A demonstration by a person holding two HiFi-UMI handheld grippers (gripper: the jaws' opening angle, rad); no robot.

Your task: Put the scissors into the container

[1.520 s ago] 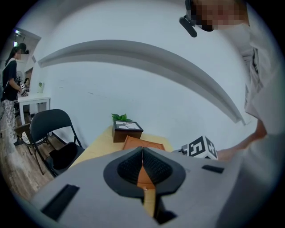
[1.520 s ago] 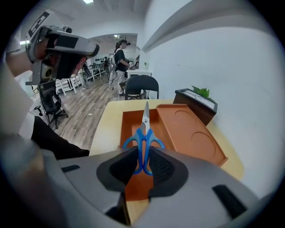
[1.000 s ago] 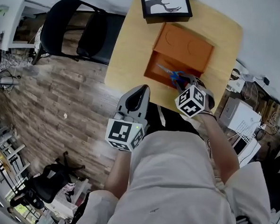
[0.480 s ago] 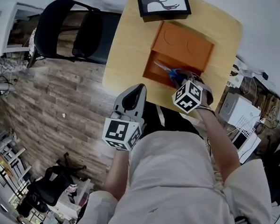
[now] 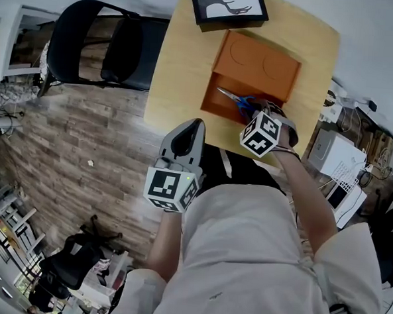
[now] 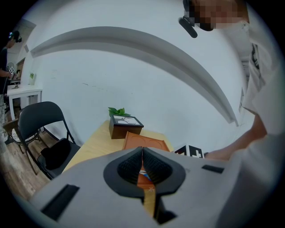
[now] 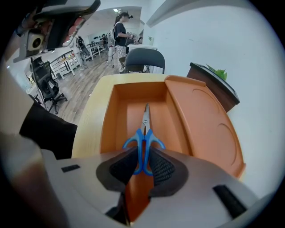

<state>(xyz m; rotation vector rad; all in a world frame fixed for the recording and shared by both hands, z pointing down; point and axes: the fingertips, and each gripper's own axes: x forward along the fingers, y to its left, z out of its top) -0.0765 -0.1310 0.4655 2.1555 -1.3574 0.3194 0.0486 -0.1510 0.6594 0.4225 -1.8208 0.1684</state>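
Firmly, the right gripper (image 7: 142,154) clamps blue scissors (image 7: 145,116) over the orange container (image 7: 110,120); the left gripper (image 6: 142,154), closed and empty, hangs short of it.

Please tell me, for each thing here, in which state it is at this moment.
scissors: blades closed, handles held, pointing into the container.
container: open, lid lying flat beside it.
right gripper: shut on the scissors.
left gripper: shut, empty.
chair: unfolded, unoccupied.

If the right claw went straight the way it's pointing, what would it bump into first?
Probably the orange container. The right claw holds the scissors along its open compartment, tips aimed at the far wall. Whether they'd hit the floor or the wall first is hard to tell.
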